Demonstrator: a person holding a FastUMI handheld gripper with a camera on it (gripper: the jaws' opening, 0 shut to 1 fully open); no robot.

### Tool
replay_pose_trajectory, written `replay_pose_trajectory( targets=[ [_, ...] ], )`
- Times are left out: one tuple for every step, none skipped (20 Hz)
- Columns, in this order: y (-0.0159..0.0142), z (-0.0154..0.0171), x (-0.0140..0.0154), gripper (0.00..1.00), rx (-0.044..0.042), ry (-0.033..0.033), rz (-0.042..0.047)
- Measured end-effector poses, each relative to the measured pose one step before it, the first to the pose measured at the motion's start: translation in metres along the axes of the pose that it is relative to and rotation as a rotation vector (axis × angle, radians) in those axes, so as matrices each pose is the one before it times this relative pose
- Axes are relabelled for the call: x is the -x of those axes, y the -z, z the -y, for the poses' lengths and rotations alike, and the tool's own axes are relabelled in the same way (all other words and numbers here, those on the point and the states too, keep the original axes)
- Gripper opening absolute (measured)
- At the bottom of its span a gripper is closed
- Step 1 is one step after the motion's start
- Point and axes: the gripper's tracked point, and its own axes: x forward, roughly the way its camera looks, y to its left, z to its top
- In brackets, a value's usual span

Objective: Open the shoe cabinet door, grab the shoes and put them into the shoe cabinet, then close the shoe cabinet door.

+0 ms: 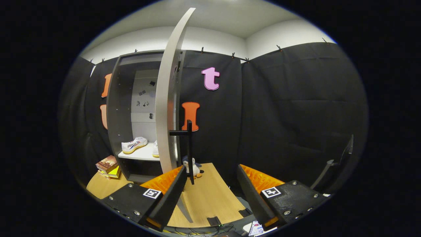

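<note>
The grey shoe cabinet (113,108) stands ahead to the left with its door (166,108) swung open, edge-on toward me. A black bar handle (189,151) sticks out from the door, just above and beyond my left finger. Two white shoes rest on the cabinet's white shelf: one (134,145) in plain sight, the other (155,149) partly hidden behind the door. My gripper (210,191) is open, fingers spread wide with nothing between them. The door's lower edge runs down beside the left finger (164,194).
A small penguin plush toy (194,167) sits on the wooden table (207,194) just past the door handle. A stack of books (108,166) lies left of the cabinet's base. A dark chair-like frame (335,164) stands at the right.
</note>
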Motion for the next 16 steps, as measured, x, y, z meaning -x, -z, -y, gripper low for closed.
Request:
replay_pose_trajectory(
  targets=[
    [0.00207, 0.00002, -0.00398, 0.95, 0.00764, 0.00075, 0.00694],
    [0.0019, 0.00083, -0.00181, 0.93, 0.00108, 0.00019, 0.00912],
    [-0.00095, -0.00023, -0.00019, 0.92, -0.0093, -0.00496, 0.00698],
    [0.00085, -0.0015, -0.00001, 0.92, -0.01332, -0.00634, 0.00313],
    [0.00199, -0.00056, -0.00059, 0.92, -0.00794, -0.00327, 0.00174],
    [0.00078, -0.00211, 0.00035, 0.92, -0.00759, -0.00409, 0.00056],
    [0.00047, -0.00294, 0.00197, 0.92, 0.00022, -0.00231, 0.00375],
    [-0.00091, -0.00364, 0.00013, 0.91, 0.0093, -0.00178, 0.00912],
    [-0.00086, -0.00387, 0.00119, 0.91, 0.00872, -0.00216, 0.0099],
    [-0.00085, -0.0058, 0.00104, 0.9, 0.00426, -0.00715, 0.00974],
    [-0.00102, -0.00663, 0.00255, 0.9, -0.00544, -0.01407, 0.00751],
    [0.00024, -0.00927, 0.00239, 0.89, -0.02256, -0.0205, 0.00228],
    [0.00225, -0.01069, 0.00237, 0.89, -0.02834, -0.02973, -0.00236],
    [0.00376, -0.01211, 0.00177, 0.89, -0.02429, -0.03311, -0.00658],
    [0.00566, -0.01048, -0.00066, 0.89, -0.01996, -0.02513, -0.00698],
    [0.00337, -0.01135, -0.00154, 0.89, -0.00778, -0.01702, -0.00075]
  ],
)
